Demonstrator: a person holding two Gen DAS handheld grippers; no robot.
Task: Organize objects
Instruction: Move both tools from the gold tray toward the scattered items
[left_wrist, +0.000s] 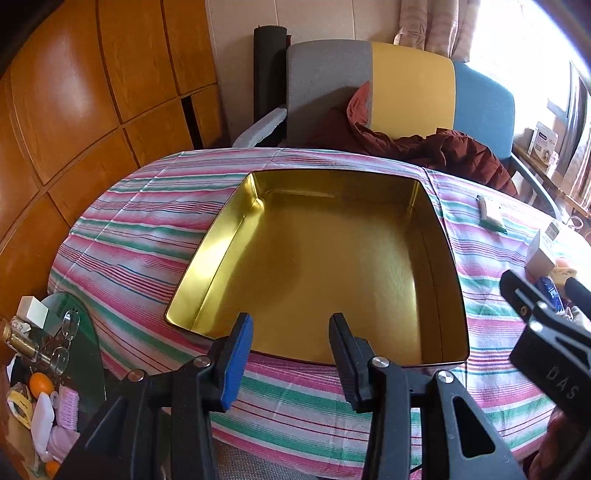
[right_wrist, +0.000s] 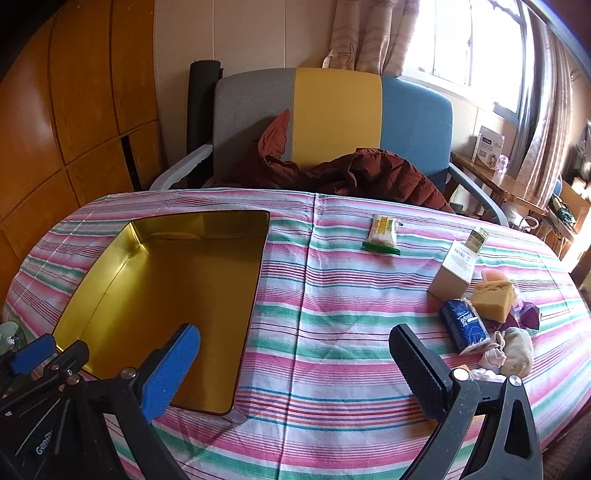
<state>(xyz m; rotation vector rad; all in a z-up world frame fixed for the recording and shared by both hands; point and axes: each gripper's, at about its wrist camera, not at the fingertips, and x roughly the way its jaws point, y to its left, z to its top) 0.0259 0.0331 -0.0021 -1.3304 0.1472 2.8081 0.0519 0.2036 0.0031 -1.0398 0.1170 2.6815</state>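
Left wrist view: left gripper, jaws narrowed w/ nothing held, is poised over empty gold tin; right gripper is spread wide above striped cloth.

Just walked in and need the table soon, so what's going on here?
A person is tidying with a handheld gripper in each hand. An open gold tin sits empty on the striped tablecloth. Nothing is held yet: the left gripper hovers over the tin's near edge, its jaws narrowed on nothing, while the right gripper has its jaws wide open. The loose items, a blue packet, yellow sponge, small carton and snack wrapper, all lie outside the tin.
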